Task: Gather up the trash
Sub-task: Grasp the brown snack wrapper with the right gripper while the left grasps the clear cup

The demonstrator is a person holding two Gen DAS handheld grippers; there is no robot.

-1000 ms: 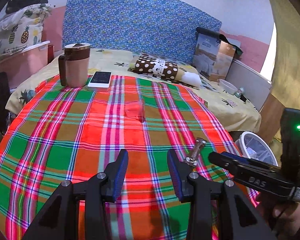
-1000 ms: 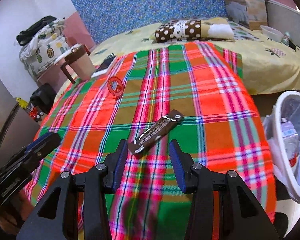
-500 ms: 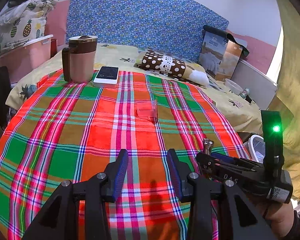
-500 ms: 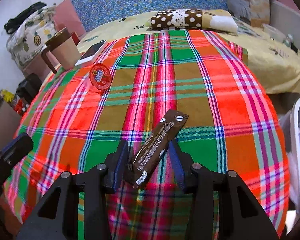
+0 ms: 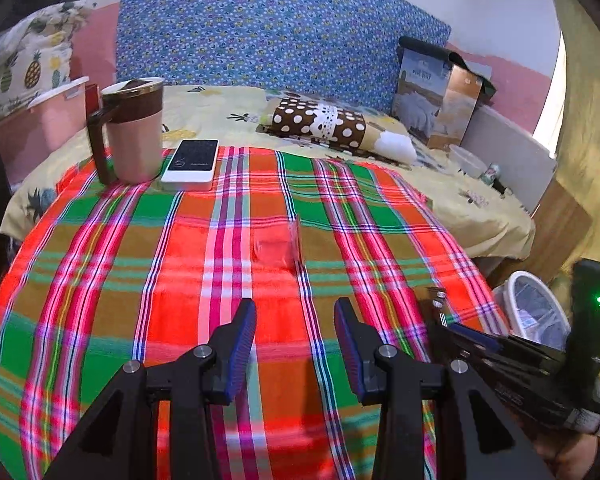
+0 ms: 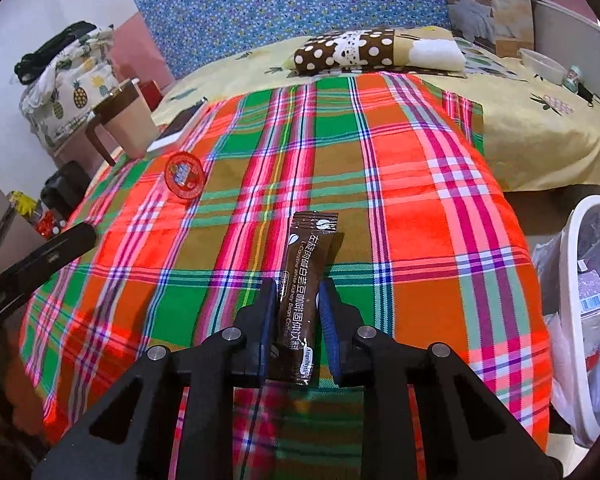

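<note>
right gripper [image 6: 298, 304] now clamped on coffee sachet [image 6: 305, 280]

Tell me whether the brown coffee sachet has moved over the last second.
Yes. The brown coffee sachet lay slanted on the plaid cloth; now it points straight ahead between the right gripper pads, nearer than the red round lid.

Under your grippers lies a woven plaid cloth [image 6: 420, 184], matt and soft-looking. The coffee sachet [image 6: 306, 280] in your right gripper [image 6: 298, 300] is glossy brown foil or plastic film. Your grippers' 2 fingers are matt black plastic with ribbed blue pads [image 5: 242, 344]. The small red cup [image 6: 184, 174] looks like shiny plastic. The bin [image 6: 572, 320] has a smooth white plastic rim.
</note>
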